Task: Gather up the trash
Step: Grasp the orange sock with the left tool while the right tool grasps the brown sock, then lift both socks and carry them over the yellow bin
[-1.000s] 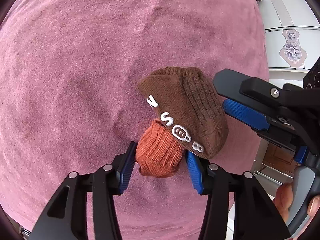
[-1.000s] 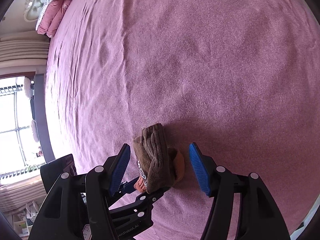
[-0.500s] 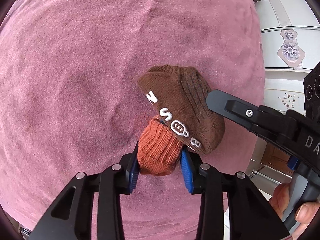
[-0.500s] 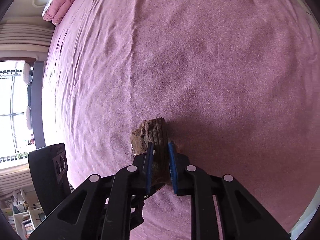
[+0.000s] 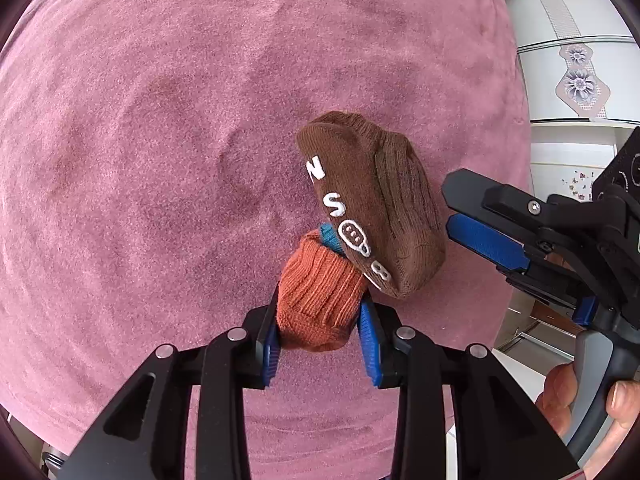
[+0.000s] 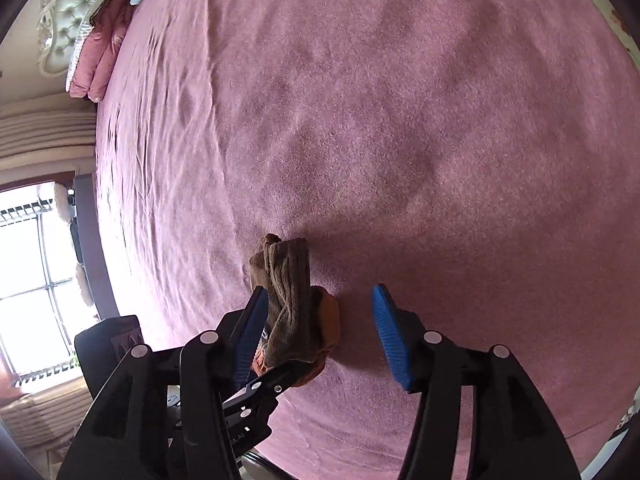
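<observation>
A small sock bundle lies on the pink bedspread (image 5: pixel 160 160): a brown sock (image 5: pixel 376 200) with white letters, and an orange cuff (image 5: pixel 320 300) with a blue edge. My left gripper (image 5: pixel 320 344) is shut on the orange cuff. My right gripper (image 6: pixel 320 336) is open around the brown sock (image 6: pixel 290 300), its left pad against it. In the left wrist view the right gripper's blue pad (image 5: pixel 484 244) sits just right of the brown sock.
The pink bedspread (image 6: pixel 400 120) fills both views. Pink pillows (image 6: pixel 100 52) and a padded headboard (image 6: pixel 76 4) are at the far end. A window (image 6: pixel 32 280) is at left. White cabinet doors (image 5: pixel 576 80) stand past the bed's edge.
My right gripper, shut on the brown sock half a second ago, has opened. My left gripper has closed onto the orange cuff and keeps its hold. The brown sock stands more upright.
</observation>
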A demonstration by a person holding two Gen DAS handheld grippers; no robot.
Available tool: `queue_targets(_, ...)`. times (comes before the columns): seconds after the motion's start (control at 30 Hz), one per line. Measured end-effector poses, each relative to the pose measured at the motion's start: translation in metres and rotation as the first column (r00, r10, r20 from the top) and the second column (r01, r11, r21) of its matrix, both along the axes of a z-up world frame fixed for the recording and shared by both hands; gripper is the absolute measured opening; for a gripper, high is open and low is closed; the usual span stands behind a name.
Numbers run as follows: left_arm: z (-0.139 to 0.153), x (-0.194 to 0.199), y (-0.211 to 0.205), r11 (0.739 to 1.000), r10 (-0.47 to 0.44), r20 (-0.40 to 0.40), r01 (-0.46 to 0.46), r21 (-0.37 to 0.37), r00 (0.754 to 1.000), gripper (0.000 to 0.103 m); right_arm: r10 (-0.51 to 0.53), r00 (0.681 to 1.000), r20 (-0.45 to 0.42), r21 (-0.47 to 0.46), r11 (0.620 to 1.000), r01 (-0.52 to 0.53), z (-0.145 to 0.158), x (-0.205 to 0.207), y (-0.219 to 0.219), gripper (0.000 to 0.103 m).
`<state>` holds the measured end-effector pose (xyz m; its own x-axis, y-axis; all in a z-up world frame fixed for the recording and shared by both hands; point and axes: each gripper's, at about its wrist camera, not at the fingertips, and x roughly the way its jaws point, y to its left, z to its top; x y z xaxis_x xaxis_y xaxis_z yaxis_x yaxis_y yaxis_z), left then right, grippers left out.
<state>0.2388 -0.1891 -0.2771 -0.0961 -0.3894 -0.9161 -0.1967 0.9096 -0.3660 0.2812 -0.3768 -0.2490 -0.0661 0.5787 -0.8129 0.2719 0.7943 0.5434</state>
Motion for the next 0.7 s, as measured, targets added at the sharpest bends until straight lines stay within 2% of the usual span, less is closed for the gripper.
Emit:
queue_targets(0.17, -0.001, 0.005, 0.004, 1.0, 0.003, -0.008, -0.003, -0.013, 1.0, 0.033, 0.044, 0.999, -0.025, 0.011, 0.999, -0.044, -0.01, 0.009, 0.025, 0.05)
queue_targets(0.23, -0.003, 0.008, 0.005, 1.0, 0.003, -0.013, -0.004, -0.016, 1.0, 0.033, 0.067, 0.997, -0.024, 0.008, 0.998, -0.067, -0.012, 0.013, 0.036, 0.031)
queue_targets(0.27, -0.004, 0.01, 0.006, 1.0, 0.003, -0.015, -0.004, -0.017, 1.0, 0.033, 0.084, 0.996, -0.022, -0.003, 0.996, -0.084, -0.012, 0.013, 0.04, 0.026)
queue_targets(0.33, -0.005, 0.014, 0.008, 1.0, 0.005, -0.017, -0.005, -0.02, 1.0, 0.033, 0.11, 0.994, -0.001, -0.028, 0.993, -0.11, -0.009, 0.012, 0.049, 0.009)
queue_targets(0.37, -0.004, 0.014, 0.009, 1.0, 0.005, -0.015, -0.006, -0.021, 1.0, 0.033, 0.12, 0.993, 0.013, -0.037, 0.992, -0.119, -0.005, 0.011, 0.05, 0.007)
queue_targets(0.5, 0.002, 0.016, 0.016, 1.0, 0.003, 0.002, -0.003, -0.029, 1.0, 0.032, 0.12, 0.99, 0.074, -0.067, 0.991, -0.115, 0.019, 0.004, 0.037, 0.005)
queue_targets(0.7, 0.023, 0.005, 0.016, 0.999, -0.022, 0.032, 0.023, -0.044, 0.999, 0.032, 0.055, 0.988, 0.143, -0.066, 0.997, -0.046, 0.057, -0.017, -0.002, 0.005)
